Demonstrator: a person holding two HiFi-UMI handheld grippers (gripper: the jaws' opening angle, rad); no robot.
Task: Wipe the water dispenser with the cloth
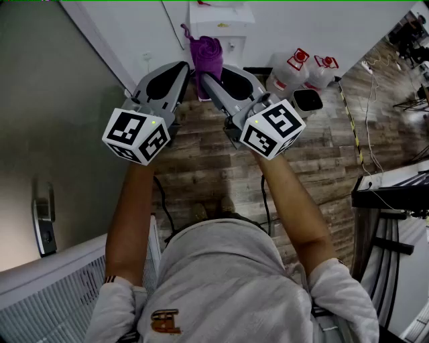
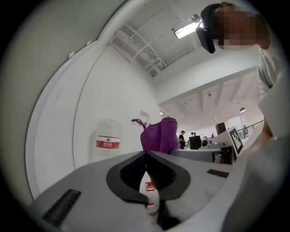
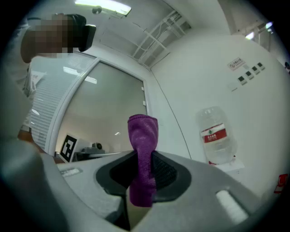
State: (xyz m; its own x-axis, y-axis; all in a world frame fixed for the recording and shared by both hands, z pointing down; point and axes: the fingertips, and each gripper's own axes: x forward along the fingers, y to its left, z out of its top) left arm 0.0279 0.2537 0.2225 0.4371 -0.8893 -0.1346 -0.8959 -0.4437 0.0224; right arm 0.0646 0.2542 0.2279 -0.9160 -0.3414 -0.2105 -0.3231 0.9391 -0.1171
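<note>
Water dispenser [image 1: 221, 19] cut off by the top edge, its front behind the purple cloth [image 1: 206, 57].

Grey left gripper [image 1: 188, 66] and right gripper [image 1: 204, 78] each bear 1 black-and-white marker cube [image 1: 137, 136]; grey T-shirt [image 1: 228, 281].

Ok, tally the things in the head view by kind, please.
grippers: 2
cloth: 1
dispenser: 1
floor jugs: 2
bin: 1
Total: 7
</note>
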